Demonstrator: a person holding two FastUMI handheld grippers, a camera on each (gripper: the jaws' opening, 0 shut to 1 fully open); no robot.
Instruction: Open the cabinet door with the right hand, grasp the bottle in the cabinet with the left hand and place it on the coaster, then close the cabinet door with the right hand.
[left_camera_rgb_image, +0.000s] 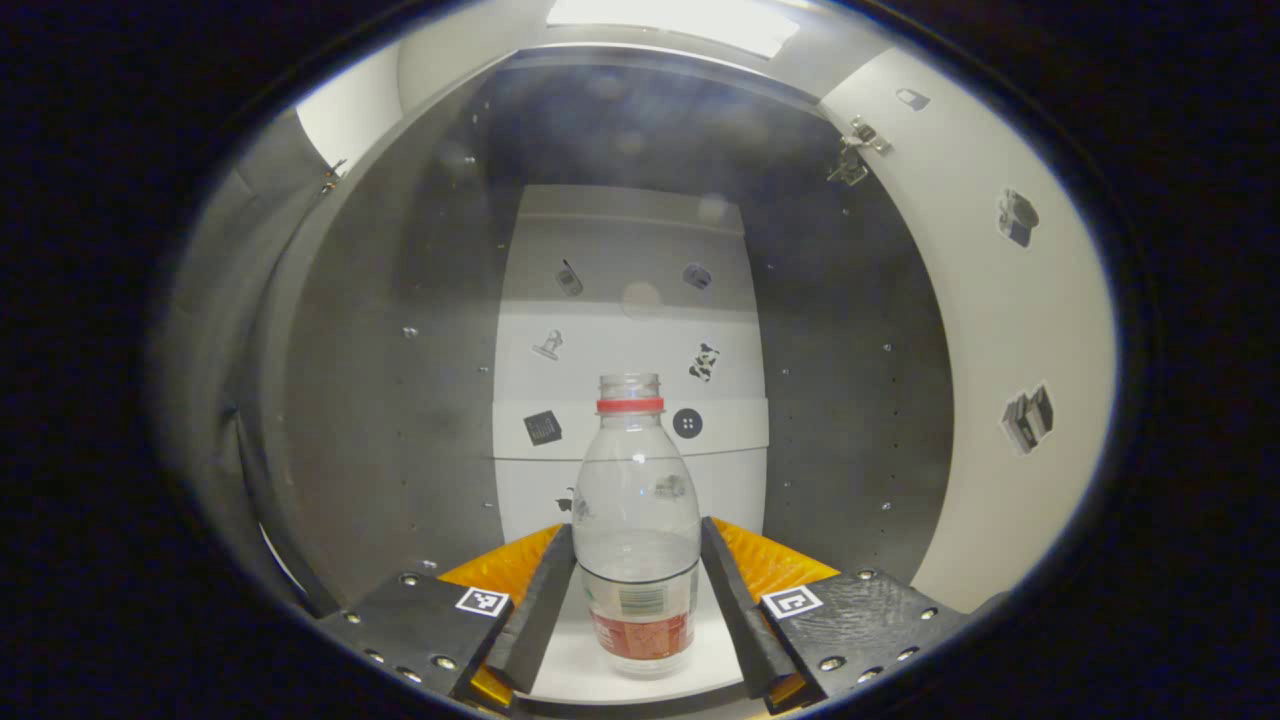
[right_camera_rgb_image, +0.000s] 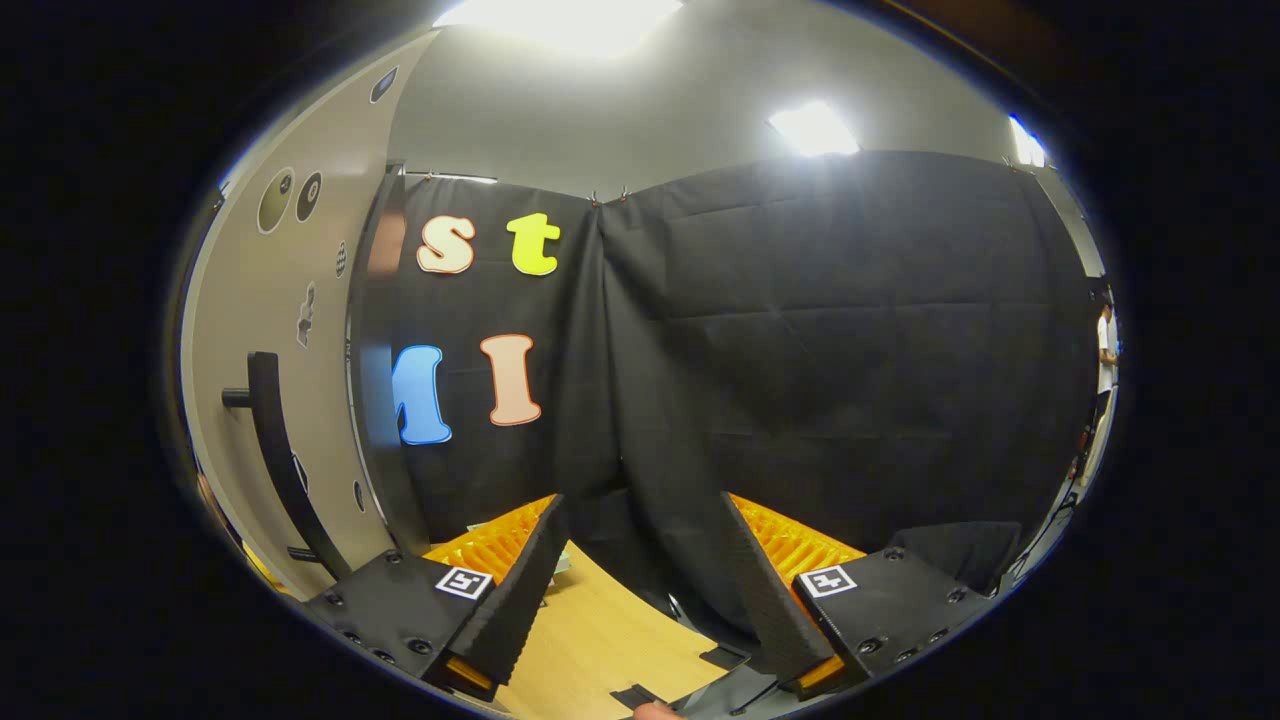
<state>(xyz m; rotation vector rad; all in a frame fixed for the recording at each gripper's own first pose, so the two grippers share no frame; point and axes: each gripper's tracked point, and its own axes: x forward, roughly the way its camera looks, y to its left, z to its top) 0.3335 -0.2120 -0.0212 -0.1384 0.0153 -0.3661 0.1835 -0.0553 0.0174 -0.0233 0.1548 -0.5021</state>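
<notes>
In the left gripper view a clear plastic bottle (left_camera_rgb_image: 637, 520) with a red neck ring, no cap and a red label stands upright on the white floor of the cabinet (left_camera_rgb_image: 566, 662). It holds a little water. My left gripper (left_camera_rgb_image: 638, 527) is inside the cabinet, and both of its fingers press the bottle's sides at mid-height. The open cabinet door (left_camera_rgb_image: 1000, 330) curves along the right of that view. In the right gripper view my right gripper (right_camera_rgb_image: 642, 500) stands open and holds nothing. The door (right_camera_rgb_image: 250, 330) with its dark bar handle (right_camera_rgb_image: 272, 450) is at the left.
The cabinet's dark side walls (left_camera_rgb_image: 400, 400) and sticker-covered back panel (left_camera_rgb_image: 630, 300) close in around the bottle. A door hinge (left_camera_rgb_image: 855, 150) sits at the upper right. A wooden tabletop (right_camera_rgb_image: 590, 630) lies below the right gripper. A person (right_camera_rgb_image: 1103, 350) stands far off at the right.
</notes>
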